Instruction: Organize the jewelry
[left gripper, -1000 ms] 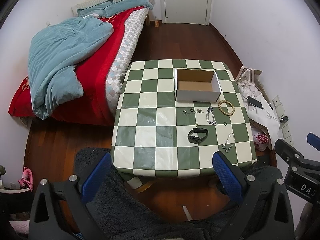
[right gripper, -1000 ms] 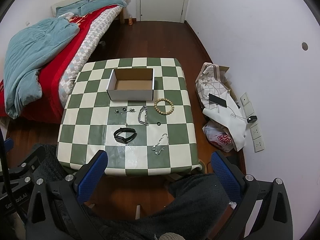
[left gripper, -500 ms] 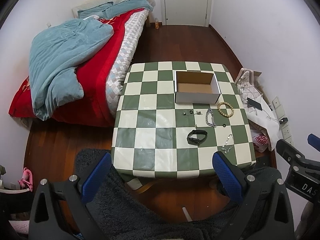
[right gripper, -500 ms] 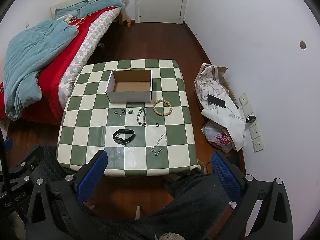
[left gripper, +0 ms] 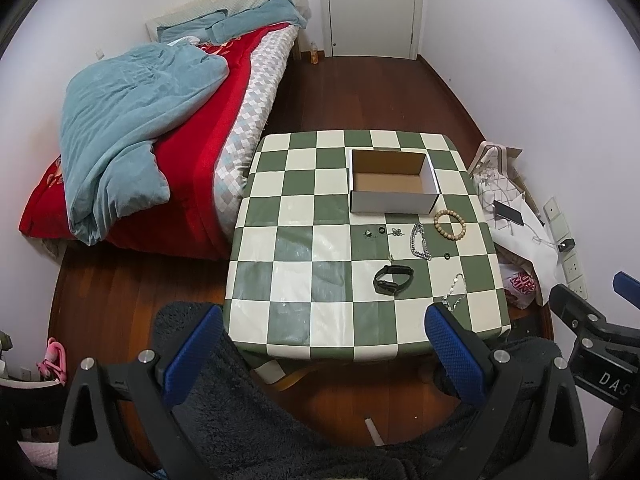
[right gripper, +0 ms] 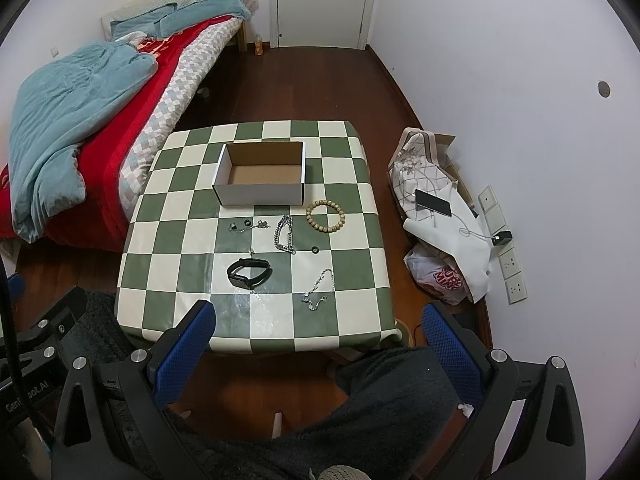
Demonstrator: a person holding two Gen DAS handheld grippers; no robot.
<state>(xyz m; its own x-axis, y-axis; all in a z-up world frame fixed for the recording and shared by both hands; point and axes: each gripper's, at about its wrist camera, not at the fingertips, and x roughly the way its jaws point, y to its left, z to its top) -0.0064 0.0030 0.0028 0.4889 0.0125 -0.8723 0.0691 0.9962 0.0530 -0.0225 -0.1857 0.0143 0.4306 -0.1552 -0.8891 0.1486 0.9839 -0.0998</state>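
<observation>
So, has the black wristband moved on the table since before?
No. The black wristband lies on the same squares, equally far from the cardboard box.

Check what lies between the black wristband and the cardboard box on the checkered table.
Between the black wristband and the cardboard box, small rings and earrings lie on the checkered table; right wrist view shows it best.
</observation>
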